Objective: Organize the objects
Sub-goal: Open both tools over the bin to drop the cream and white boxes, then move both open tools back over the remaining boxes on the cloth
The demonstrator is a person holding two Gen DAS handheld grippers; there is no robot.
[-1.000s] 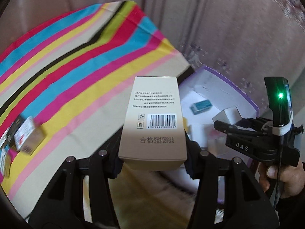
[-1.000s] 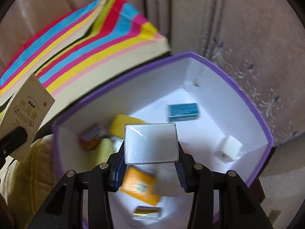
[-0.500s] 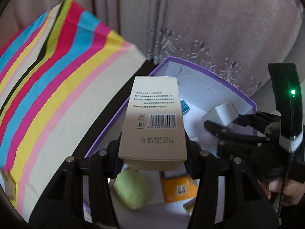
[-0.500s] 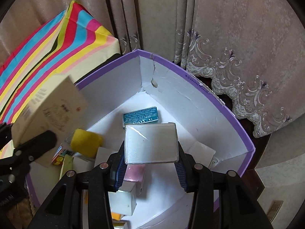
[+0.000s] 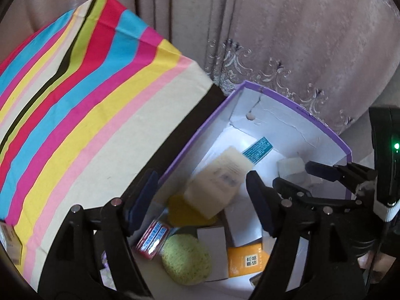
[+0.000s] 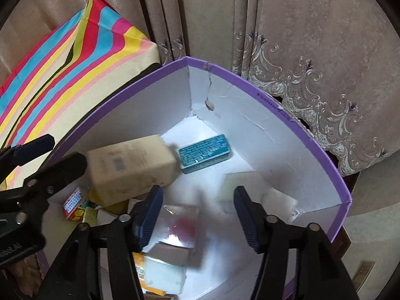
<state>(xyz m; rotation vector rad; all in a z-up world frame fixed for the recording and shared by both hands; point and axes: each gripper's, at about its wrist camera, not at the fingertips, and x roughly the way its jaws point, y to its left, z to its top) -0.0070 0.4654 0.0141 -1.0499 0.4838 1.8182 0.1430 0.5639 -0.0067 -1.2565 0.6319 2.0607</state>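
Fingers of left gripper (image 5: pixel 201 197) and right gripper (image 6: pixel 196 215) opening, nothing gripped. Beige carton (image 5: pixel 217 185) dropping into purple-rimmed box (image 6: pixel 322 155), beside teal packet (image 6: pixel 203 153); clear case (image 6: pixel 180 221) blurred, apparently falling likewise. Advisable: finish opening above the rim, withdraw straight up, avoid the box walls.

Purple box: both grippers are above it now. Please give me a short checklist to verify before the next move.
1. Left gripper jaws opening, nothing pressed between them: ok.
2. Right gripper jaws opening, nothing gripped: ok.
3. Beige carton inside the purple box: ok, blurred, tilted.
4. Clear packet inside the box: ok, blurred.
5. Both settled at rest: cannot tell.
6. Things left on the striped cloth: cannot tell.
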